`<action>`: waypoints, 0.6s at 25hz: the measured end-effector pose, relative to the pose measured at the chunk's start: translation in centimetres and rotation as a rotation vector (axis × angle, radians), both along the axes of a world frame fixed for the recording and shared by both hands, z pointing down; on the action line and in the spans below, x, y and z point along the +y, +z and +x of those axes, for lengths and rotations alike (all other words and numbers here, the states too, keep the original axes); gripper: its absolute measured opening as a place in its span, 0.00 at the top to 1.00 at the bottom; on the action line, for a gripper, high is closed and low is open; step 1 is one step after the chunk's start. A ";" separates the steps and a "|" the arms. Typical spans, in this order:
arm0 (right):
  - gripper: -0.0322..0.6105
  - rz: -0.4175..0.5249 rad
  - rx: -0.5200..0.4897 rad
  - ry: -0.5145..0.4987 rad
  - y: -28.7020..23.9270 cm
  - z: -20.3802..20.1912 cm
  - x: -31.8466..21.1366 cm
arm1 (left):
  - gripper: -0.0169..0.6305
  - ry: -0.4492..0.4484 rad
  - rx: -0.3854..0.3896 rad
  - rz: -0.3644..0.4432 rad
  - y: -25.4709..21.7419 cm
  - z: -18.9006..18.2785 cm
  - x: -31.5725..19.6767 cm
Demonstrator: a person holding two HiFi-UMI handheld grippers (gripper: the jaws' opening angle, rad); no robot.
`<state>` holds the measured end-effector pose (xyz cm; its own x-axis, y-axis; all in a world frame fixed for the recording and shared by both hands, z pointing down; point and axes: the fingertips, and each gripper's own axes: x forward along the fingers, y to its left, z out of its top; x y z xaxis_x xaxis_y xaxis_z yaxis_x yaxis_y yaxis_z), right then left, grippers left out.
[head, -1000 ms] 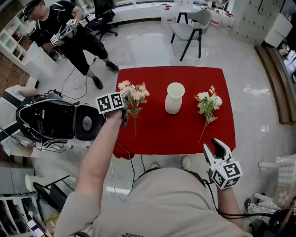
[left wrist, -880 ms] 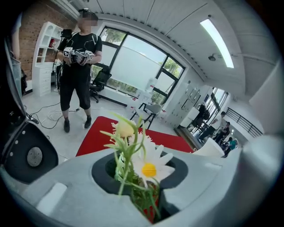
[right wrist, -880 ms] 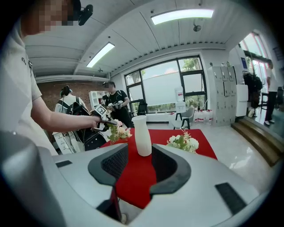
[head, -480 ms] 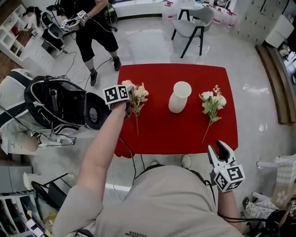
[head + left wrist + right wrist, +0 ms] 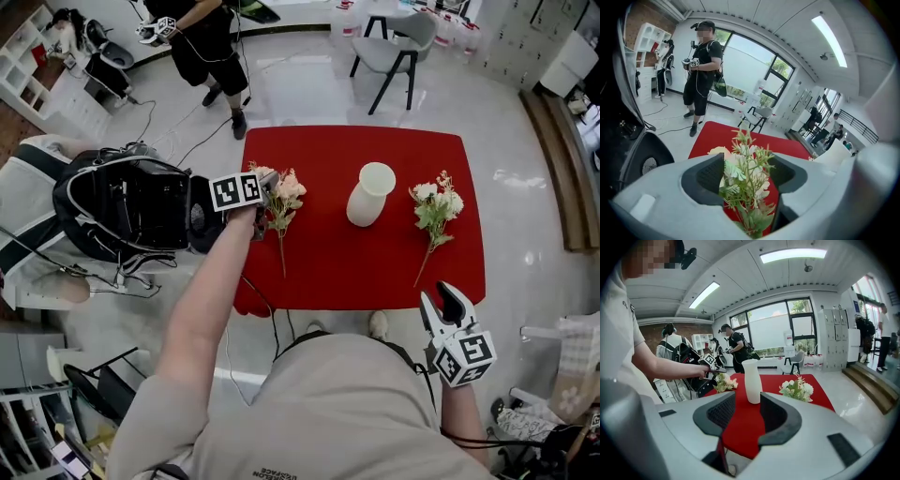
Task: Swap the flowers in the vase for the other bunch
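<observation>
Both stand open: left claw (image 5: 265, 184), just widening around pink bunch (image 5: 285, 191), right claw (image 5: 439, 300) empty.

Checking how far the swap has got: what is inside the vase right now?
No stems stick out of the vase; its mouth looks empty, though its bottom is hidden. The pink bunch is left of it, the white bunch right, both outside.

I saw a matt red tablecloth (image 5: 356, 253), a smooth white vase (image 5: 369, 195) with a matt finish, a glossy tiled floor (image 5: 300, 84) throwing reflections, and the right gripper (image 5: 747, 409) in matt grey plastic with ribbed black pads (image 5: 723, 411).
</observation>
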<state>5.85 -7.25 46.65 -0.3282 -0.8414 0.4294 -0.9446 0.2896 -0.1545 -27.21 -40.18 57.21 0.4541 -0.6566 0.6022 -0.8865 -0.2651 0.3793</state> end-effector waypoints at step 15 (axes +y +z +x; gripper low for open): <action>0.68 0.011 -0.005 -0.117 0.0 -4.4 -0.4 | 0.52 0.017 0.114 0.197 -8.2 -0.7 4.1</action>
<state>1.47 -7.66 46.63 -0.4262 -0.8019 0.4187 -0.9036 0.3991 -0.1555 -27.90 -36.13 49.02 0.5238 -0.7482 0.4071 -0.8356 -0.3586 0.4162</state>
